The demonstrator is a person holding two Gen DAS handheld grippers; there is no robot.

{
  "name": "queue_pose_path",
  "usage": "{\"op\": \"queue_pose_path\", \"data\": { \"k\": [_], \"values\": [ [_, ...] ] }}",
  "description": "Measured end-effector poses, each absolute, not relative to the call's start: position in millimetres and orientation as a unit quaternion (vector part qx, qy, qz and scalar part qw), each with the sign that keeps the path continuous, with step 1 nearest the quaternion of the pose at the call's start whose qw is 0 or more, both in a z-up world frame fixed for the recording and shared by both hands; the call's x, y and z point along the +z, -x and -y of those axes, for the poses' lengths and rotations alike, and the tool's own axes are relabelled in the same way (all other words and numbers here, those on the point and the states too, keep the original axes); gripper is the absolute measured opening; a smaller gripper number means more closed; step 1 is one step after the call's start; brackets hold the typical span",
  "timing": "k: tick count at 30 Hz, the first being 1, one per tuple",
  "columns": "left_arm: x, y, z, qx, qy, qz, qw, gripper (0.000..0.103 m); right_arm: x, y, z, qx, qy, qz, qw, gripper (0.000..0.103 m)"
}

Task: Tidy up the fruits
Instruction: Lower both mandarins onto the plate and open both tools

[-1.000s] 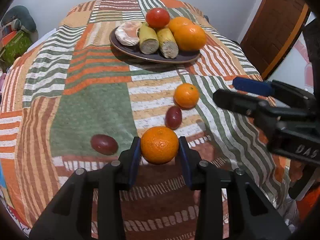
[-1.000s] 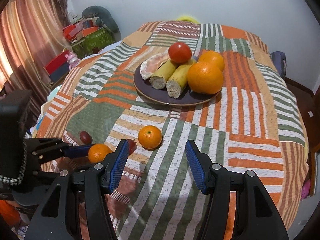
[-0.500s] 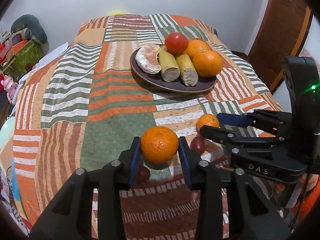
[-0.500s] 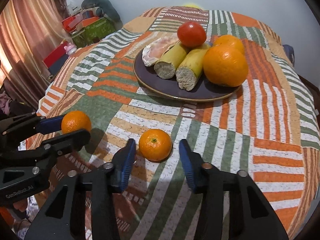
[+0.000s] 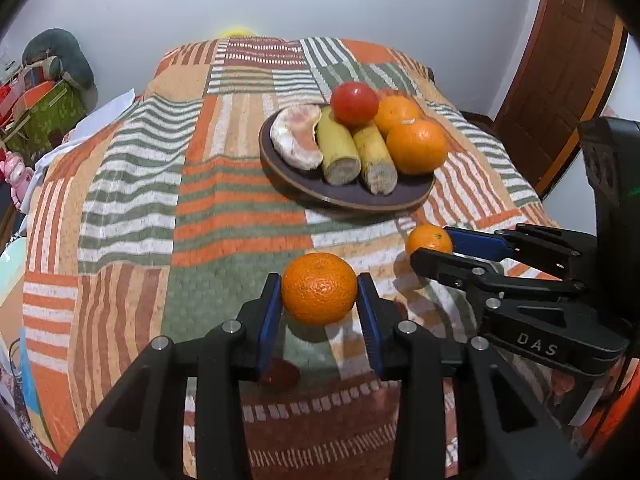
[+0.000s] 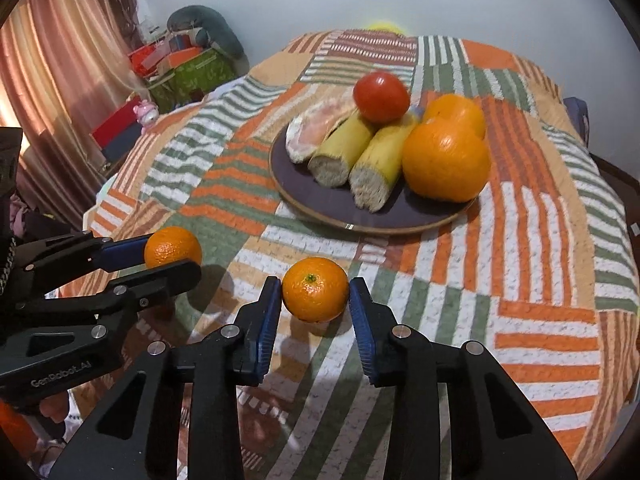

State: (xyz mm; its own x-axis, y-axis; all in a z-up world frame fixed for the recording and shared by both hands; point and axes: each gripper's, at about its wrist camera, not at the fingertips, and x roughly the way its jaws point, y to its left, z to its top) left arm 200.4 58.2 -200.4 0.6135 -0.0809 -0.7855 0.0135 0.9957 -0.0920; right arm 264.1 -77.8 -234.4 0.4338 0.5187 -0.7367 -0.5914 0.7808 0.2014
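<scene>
My left gripper [image 5: 319, 304] is shut on a small orange [image 5: 319, 288] and holds it above the bedspread; it also shows in the right wrist view [image 6: 173, 247]. My right gripper [image 6: 314, 304] has its blue pads on both sides of a second small orange [image 6: 315, 289] that rests on the bedspread, with narrow gaps still showing. That orange also shows in the left wrist view [image 5: 429, 239]. A dark plate [image 5: 304, 190] beyond holds two banana pieces, a tomato, two large oranges and a peeled citrus piece.
A dark red fruit [image 5: 282, 372] lies on the bedspread under my left gripper. Boxes and toys [image 6: 180, 68] stand to the left of the bed. A wooden door [image 5: 560, 80] is at the right. The bedspread's front edge is near.
My left gripper rose with its orange. My right gripper moved forward and narrowed around the second orange on the bedspread.
</scene>
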Motion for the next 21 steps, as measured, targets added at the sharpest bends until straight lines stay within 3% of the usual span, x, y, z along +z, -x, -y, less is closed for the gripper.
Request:
{"op": "queue_pose_path", "data": {
  "k": [21],
  "values": [
    [-184.5,-256.9,-57.0,-0.044,0.036,-0.411,0.910,0.037,-213.3,-302.7,86.0,0.300,0.031,-0.376,0.876,0.032]
  ]
}}
